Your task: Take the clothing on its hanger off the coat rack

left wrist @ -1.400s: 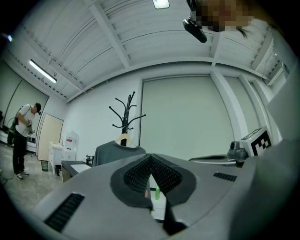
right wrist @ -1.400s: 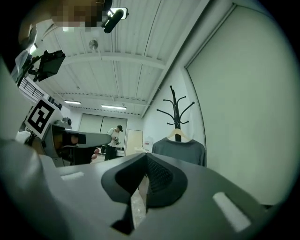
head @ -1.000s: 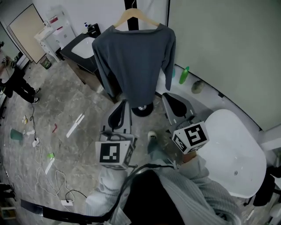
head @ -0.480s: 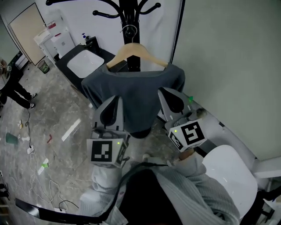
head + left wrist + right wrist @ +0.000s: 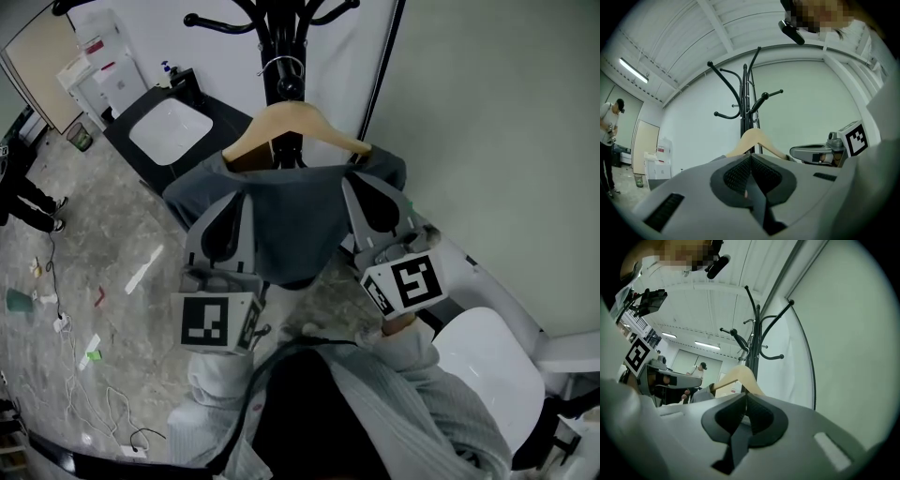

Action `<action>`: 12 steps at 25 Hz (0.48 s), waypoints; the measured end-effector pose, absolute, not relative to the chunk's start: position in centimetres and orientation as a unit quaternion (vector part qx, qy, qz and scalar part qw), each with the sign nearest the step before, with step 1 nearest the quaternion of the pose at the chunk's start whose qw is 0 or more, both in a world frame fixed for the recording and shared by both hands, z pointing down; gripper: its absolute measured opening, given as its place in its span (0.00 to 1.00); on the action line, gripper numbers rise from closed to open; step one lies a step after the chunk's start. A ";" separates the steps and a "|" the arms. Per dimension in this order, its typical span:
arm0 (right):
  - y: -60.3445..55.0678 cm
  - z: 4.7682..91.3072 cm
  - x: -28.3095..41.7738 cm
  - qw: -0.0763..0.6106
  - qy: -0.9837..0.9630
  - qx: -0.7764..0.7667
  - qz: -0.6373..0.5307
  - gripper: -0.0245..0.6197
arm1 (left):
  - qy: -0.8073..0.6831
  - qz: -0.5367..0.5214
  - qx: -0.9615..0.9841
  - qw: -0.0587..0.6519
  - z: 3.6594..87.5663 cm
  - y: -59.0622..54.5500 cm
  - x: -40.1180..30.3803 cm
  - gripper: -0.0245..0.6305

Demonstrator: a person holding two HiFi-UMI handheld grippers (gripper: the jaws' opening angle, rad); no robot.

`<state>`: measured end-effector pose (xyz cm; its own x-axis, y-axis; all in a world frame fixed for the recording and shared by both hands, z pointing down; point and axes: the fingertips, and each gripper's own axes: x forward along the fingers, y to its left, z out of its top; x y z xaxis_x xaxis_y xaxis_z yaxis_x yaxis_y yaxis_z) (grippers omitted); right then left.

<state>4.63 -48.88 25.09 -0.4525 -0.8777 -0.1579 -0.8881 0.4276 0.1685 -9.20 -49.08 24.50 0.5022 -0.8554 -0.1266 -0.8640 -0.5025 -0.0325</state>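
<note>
Coat rack (image 5: 281,37) is the big thing here, black pole w/ curved pegs, and it's my first worry: yank the load sideways instead of lifting and the whole rack could rock or tip. Grey top (image 5: 291,225) hangs on the rack's near side, facing the person, draped over a wooden hanger (image 5: 295,122). It sits a bit bunched at the shoulders, so a lopsided lift could tilt the hanger and let the cloth slide off, and then it's clothing w/o hanger. Smallest bit is the wire hook (image 5: 281,66), looped on the rack close to the pole. If it isn't raised clear before pulling away, I reckon it snags.

Tongs next. Both are on the person's side of the rack, one either side of the pole line, pointing up at the hanger. Left gripper (image 5: 234,202) is clenched tight w/ nothing between its jaws; its tip shows over the top's left shoulder, below that hanger arm. Right gripper (image 5: 367,187) is likewise pressed closed and empty, tip near the right shoulder by the hanger's end. Touching or just short of the cloth? Can't tell from here. Neither has a hold on hanger or top yet, so they'd need to open first.
</note>
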 end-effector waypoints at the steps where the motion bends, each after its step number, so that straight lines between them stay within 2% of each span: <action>1: -49.2 24.8 4.7 0.023 0.844 -0.523 0.116 0.04 | 0.495 0.045 -0.867 0.047 24.4 -49.4 -9.3 0.05; 4: -50.2 24.0 5.0 0.022 0.849 -0.513 0.122 0.05 | 0.475 0.043 -0.878 0.049 23.7 -50.2 -9.4 0.05; 7: -50.9 23.2 5.6 0.017 0.858 -0.497 0.126 0.10 | 0.446 0.058 -0.892 0.039 22.6 -50.8 -9.8 0.05; 8: -51.0 22.9 5.7 0.012 0.862 -0.489 0.130 0.12 | 0.434 0.061 -0.898 0.041 22.2 -50.9 -10.0 0.10; 9: -51.1 22.7 5.8 0.008 0.866 -0.480 0.136 0.12 | 0.423 0.063 -0.903 0.050 21.7 -50.9 -10.2 0.20; 12: -51.8 22.0 6.2 -0.015 0.879 -0.451 0.157 0.21 | 0.406 0.043 -0.908 0.096 20.3 -51.5 -10.8 0.31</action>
<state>6.25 -51.77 22.00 -0.5935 -0.7966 -0.1147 -0.7871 0.5448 0.2894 -10.76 -51.45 20.27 0.6668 -0.7289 -0.1552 -0.7453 -0.6519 -0.1400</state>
